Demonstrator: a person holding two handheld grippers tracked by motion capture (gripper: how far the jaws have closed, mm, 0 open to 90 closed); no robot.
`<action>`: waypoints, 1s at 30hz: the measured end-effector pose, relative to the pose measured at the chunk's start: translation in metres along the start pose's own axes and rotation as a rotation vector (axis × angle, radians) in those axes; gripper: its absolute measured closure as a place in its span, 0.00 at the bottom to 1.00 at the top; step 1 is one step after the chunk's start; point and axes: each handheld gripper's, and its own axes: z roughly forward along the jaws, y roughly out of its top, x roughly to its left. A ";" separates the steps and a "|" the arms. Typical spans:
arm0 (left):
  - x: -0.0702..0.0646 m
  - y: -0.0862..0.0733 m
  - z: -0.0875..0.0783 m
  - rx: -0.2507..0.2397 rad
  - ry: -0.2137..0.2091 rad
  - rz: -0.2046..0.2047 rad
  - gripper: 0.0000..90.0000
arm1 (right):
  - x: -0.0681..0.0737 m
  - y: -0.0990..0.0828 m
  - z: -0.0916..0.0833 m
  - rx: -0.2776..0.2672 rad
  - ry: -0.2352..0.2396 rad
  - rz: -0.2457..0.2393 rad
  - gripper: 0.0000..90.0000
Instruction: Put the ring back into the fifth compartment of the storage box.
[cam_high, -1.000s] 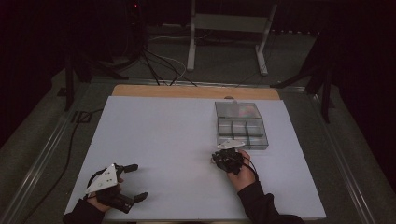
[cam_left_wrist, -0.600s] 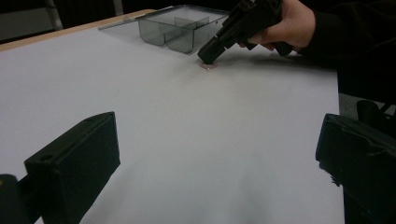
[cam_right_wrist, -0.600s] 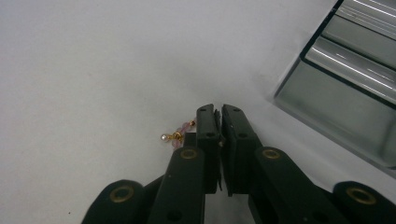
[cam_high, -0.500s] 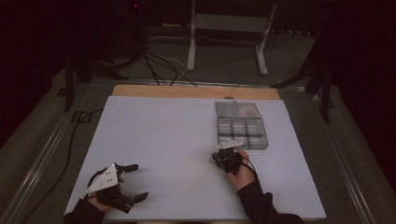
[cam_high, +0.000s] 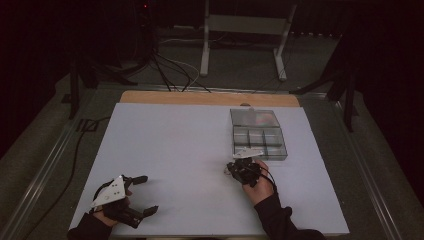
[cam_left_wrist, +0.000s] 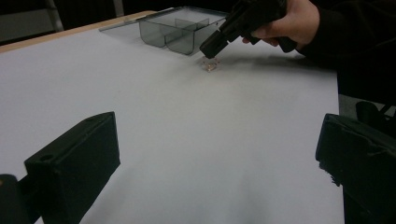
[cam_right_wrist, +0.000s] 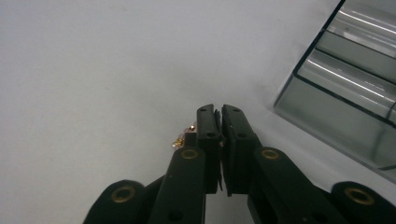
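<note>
My left claw is resting nearest to me on the white table, at its near left corner, and I am holding its jaws wide apart with bare table between them; in the left gripper view the two black fingers are standing far apart at either edge.

Farther out and to the right, my right hand is tilting the right claw down toward the table, just in front of the near edge of the compartment box. In the right gripper view its jaws are pressed together, pad against pad, with only a thin seam between them. A small clear piece with gold-coloured bits is lying just beside the left jaw's tip, outside the seam; I cannot tell whether the jaw is touching it. In the left gripper view the same small piece is sitting on the table right under the claw's tip.

Beyond that, the clear box is standing open, its lid lying flat behind it toward the wooden edge of the table.
</note>
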 end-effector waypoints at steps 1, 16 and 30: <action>0.000 0.000 0.000 0.000 0.000 0.000 0.01 | 0.000 0.000 -0.001 -0.003 0.002 0.001 0.97; 0.000 0.000 0.000 0.000 0.002 -0.002 0.01 | 0.002 0.005 -0.012 -0.031 0.028 0.016 0.97; 0.000 0.000 0.000 0.004 0.001 -0.001 0.01 | 0.005 0.008 -0.020 -0.048 0.029 0.001 0.97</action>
